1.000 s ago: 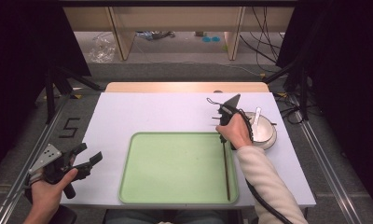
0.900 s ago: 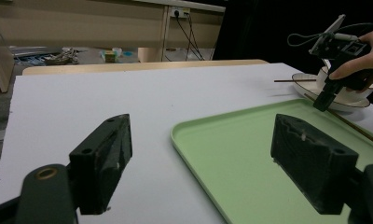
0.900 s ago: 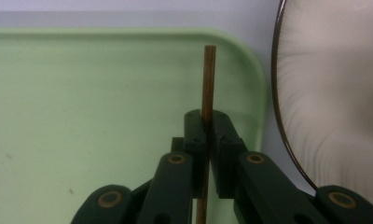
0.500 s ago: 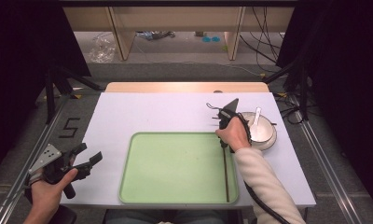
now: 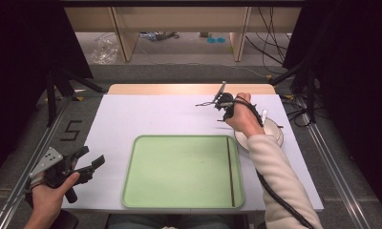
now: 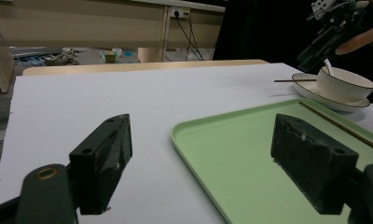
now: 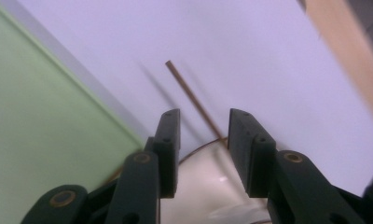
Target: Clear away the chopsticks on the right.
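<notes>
Resting low at the near left corner of the tabletop (image 5: pixel 146 114): left gripper (image 5: pixel 91 161), held in a hand (image 5: pixel 53 198) that comes up from the bottom edge, forearm angled slightly inward, grey plate on top tilted to the left. Jaws pointing right and a little away, standing wide apart with nothing between them; in the left gripper view, framing bare white surface and the near left rim of the green tray (image 6: pixel 198 154). Lying flat mid-table, just before the person: that tray, with one brown chopstick (image 5: pixel 230 169) stretched along its right inner edge, running near to far. Reaching forward past the tray's far right corner: right arm in a pale sleeve (image 5: pixel 280 181), wrist bent, hand (image 5: pixel 244 119) raised over the bowl's left side. Pointing left and away from the person: right gripper (image 5: pixel 217 101), lifted off the surface, cable trailing back along the forearm. Jaws partly apart, just been opening, nothing clamped between them. Lying below those jaws in the right gripper view: second chopstick (image 7: pixel 194 100), one end on the plate's rim, the other out on the white surface. Sitting at the right side, just beside the tray: white bowl (image 6: pixel 345 84) on its plate (image 6: pixel 315 95), with a white spoon (image 6: pixel 328 66) inside.
</notes>
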